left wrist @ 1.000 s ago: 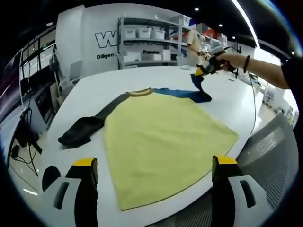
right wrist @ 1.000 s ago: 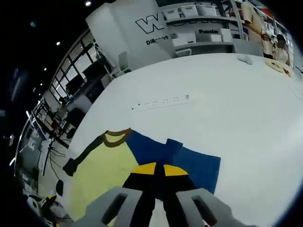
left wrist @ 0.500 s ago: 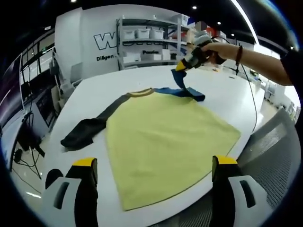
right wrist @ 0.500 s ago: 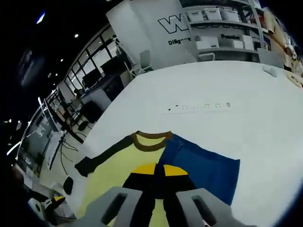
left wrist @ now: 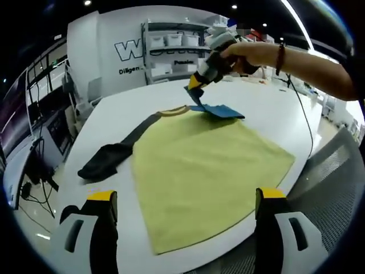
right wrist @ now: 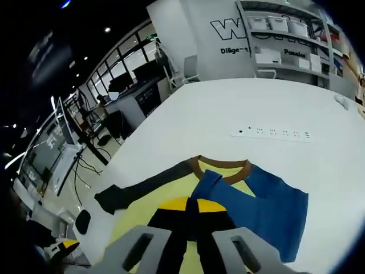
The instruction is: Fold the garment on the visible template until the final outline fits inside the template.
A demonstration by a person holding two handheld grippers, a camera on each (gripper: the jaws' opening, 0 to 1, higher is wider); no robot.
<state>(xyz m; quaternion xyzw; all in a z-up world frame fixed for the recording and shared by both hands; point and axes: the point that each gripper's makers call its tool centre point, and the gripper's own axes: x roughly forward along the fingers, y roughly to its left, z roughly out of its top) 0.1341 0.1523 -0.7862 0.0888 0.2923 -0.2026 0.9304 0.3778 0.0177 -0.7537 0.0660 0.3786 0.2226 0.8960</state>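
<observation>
Item: 1 shirt (left wrist: pixel 205 165), yellow body, lying flat on a white table (left wrist: pixel 114 114). 1 dark sleeve (left wrist: pixel 111 157) lies spread to the side; 1 blue sleeve (right wrist: pixel 262 200) is lifted above the collar (right wrist: pixel 222 167).

Right gripper (left wrist: pixel 197 85): jaws together, clamped on the blue sleeve. Left gripper (left wrist: pixel 185 200): jaws apart, holding nothing, hovering near the hem.

Template: cannot be made out under the cloth.

Risk: the sleeve may slip from the jaws or land bunched, leaving the outline too wide. A strong pull could drag the whole body sideways.
</observation>
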